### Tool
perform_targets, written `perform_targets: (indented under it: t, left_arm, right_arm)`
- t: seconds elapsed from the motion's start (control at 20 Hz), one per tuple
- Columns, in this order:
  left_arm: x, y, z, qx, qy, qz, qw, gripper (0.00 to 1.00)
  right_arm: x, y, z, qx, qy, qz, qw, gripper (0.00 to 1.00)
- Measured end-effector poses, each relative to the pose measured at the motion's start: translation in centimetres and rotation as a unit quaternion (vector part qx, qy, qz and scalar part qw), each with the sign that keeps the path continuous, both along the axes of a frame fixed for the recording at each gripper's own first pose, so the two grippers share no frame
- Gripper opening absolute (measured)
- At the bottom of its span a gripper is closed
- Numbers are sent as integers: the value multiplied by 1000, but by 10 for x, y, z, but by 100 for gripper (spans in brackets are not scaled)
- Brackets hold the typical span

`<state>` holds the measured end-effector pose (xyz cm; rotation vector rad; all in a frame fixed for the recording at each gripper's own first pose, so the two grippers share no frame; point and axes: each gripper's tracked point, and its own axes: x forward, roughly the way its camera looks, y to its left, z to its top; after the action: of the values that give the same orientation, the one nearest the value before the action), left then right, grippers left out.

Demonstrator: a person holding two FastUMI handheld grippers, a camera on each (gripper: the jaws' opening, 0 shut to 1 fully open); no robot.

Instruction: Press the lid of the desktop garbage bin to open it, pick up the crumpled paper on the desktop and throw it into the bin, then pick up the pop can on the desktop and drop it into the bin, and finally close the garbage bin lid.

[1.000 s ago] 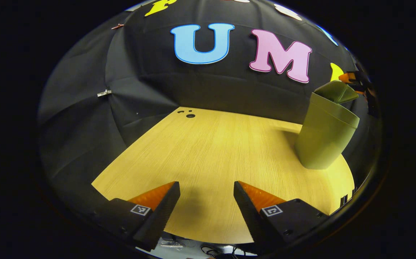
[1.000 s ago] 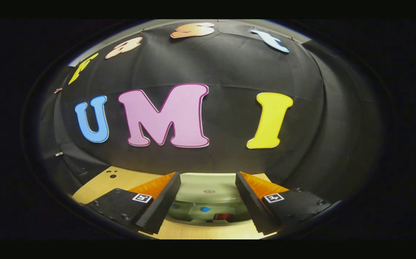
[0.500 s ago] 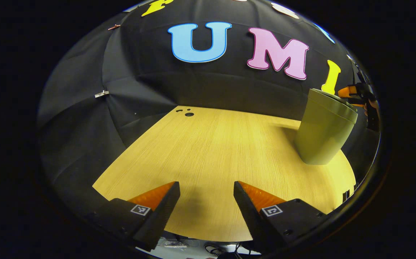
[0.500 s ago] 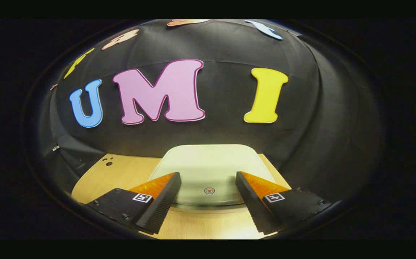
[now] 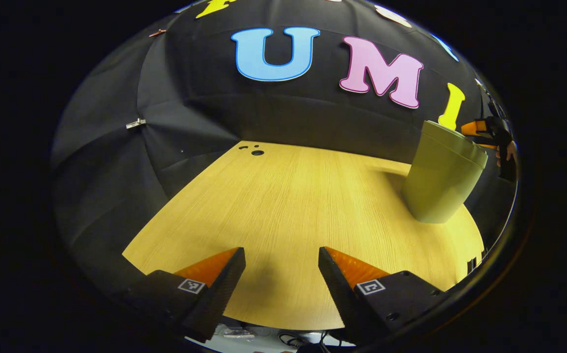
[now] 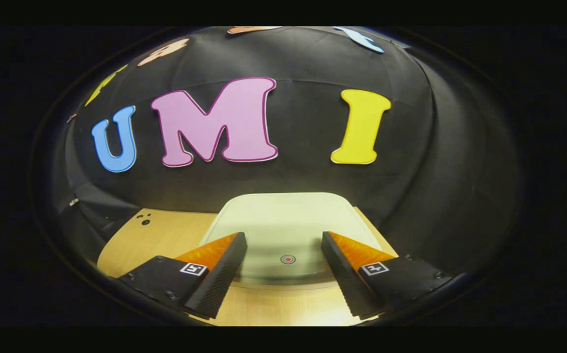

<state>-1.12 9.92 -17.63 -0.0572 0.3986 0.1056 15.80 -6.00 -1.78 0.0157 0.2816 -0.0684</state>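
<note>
The green garbage bin (image 5: 440, 181) stands at the right of the wooden table (image 5: 283, 206) in the left gripper view, its lid down flat. In the right gripper view that pale green lid (image 6: 288, 220) lies shut just below my right gripper (image 6: 284, 245), which is open over its near edge by a small round mark (image 6: 288, 259). The right gripper (image 5: 489, 135) and the hand holding it also appear beyond the bin in the left gripper view. My left gripper (image 5: 282, 257) hangs open above bare table with nothing between its fingers.
Small dark holes (image 5: 256, 151) mark the table's far left corner. The black cloth wall (image 5: 283, 113) closes the back and left. Cables (image 5: 288, 339) lie below the table's near edge. A metal clip (image 5: 135, 123) hangs on the cloth at left.
The bin's lid, raised a second ago with items visible inside, has dropped shut. My right gripper came down to sit just over the lid. The left gripper barely moved.
</note>
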Motion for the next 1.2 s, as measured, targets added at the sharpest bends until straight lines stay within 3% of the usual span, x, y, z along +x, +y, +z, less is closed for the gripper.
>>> perform_targets:
  t: [0.4, 0.7, 0.95, 1.0, 1.05, 1.2]
  left_arm:
    - [13, -7, 13, 4, -14, -19, 1000, 96]
    - [16, -14, 65, 14, -66, -38, 997, 96]
    - [6, -21, 124, 59, -129, -55, 988, 96]
    - [2, -26, 137, 66, -146, -64, 985, 96]
    - [-1, -32, 148, 68, -158, -74, 982, 96]
    - [-14, -48, 169, 70, -187, -101, 975, 96]
  right_arm:
    - [1, 3, 3, -5, -35, 7, 999, 98]
    - [-17, 8, 11, 11, -48, -9, 999, 98]
    - [-53, 26, 33, 22, -83, -9, 996, 97]
    - [-64, 31, 40, 16, -93, -5, 995, 92]
    - [-76, 38, 45, 11, -105, 0, 994, 97]
    - [-114, 64, 52, 13, -124, 17, 992, 97]
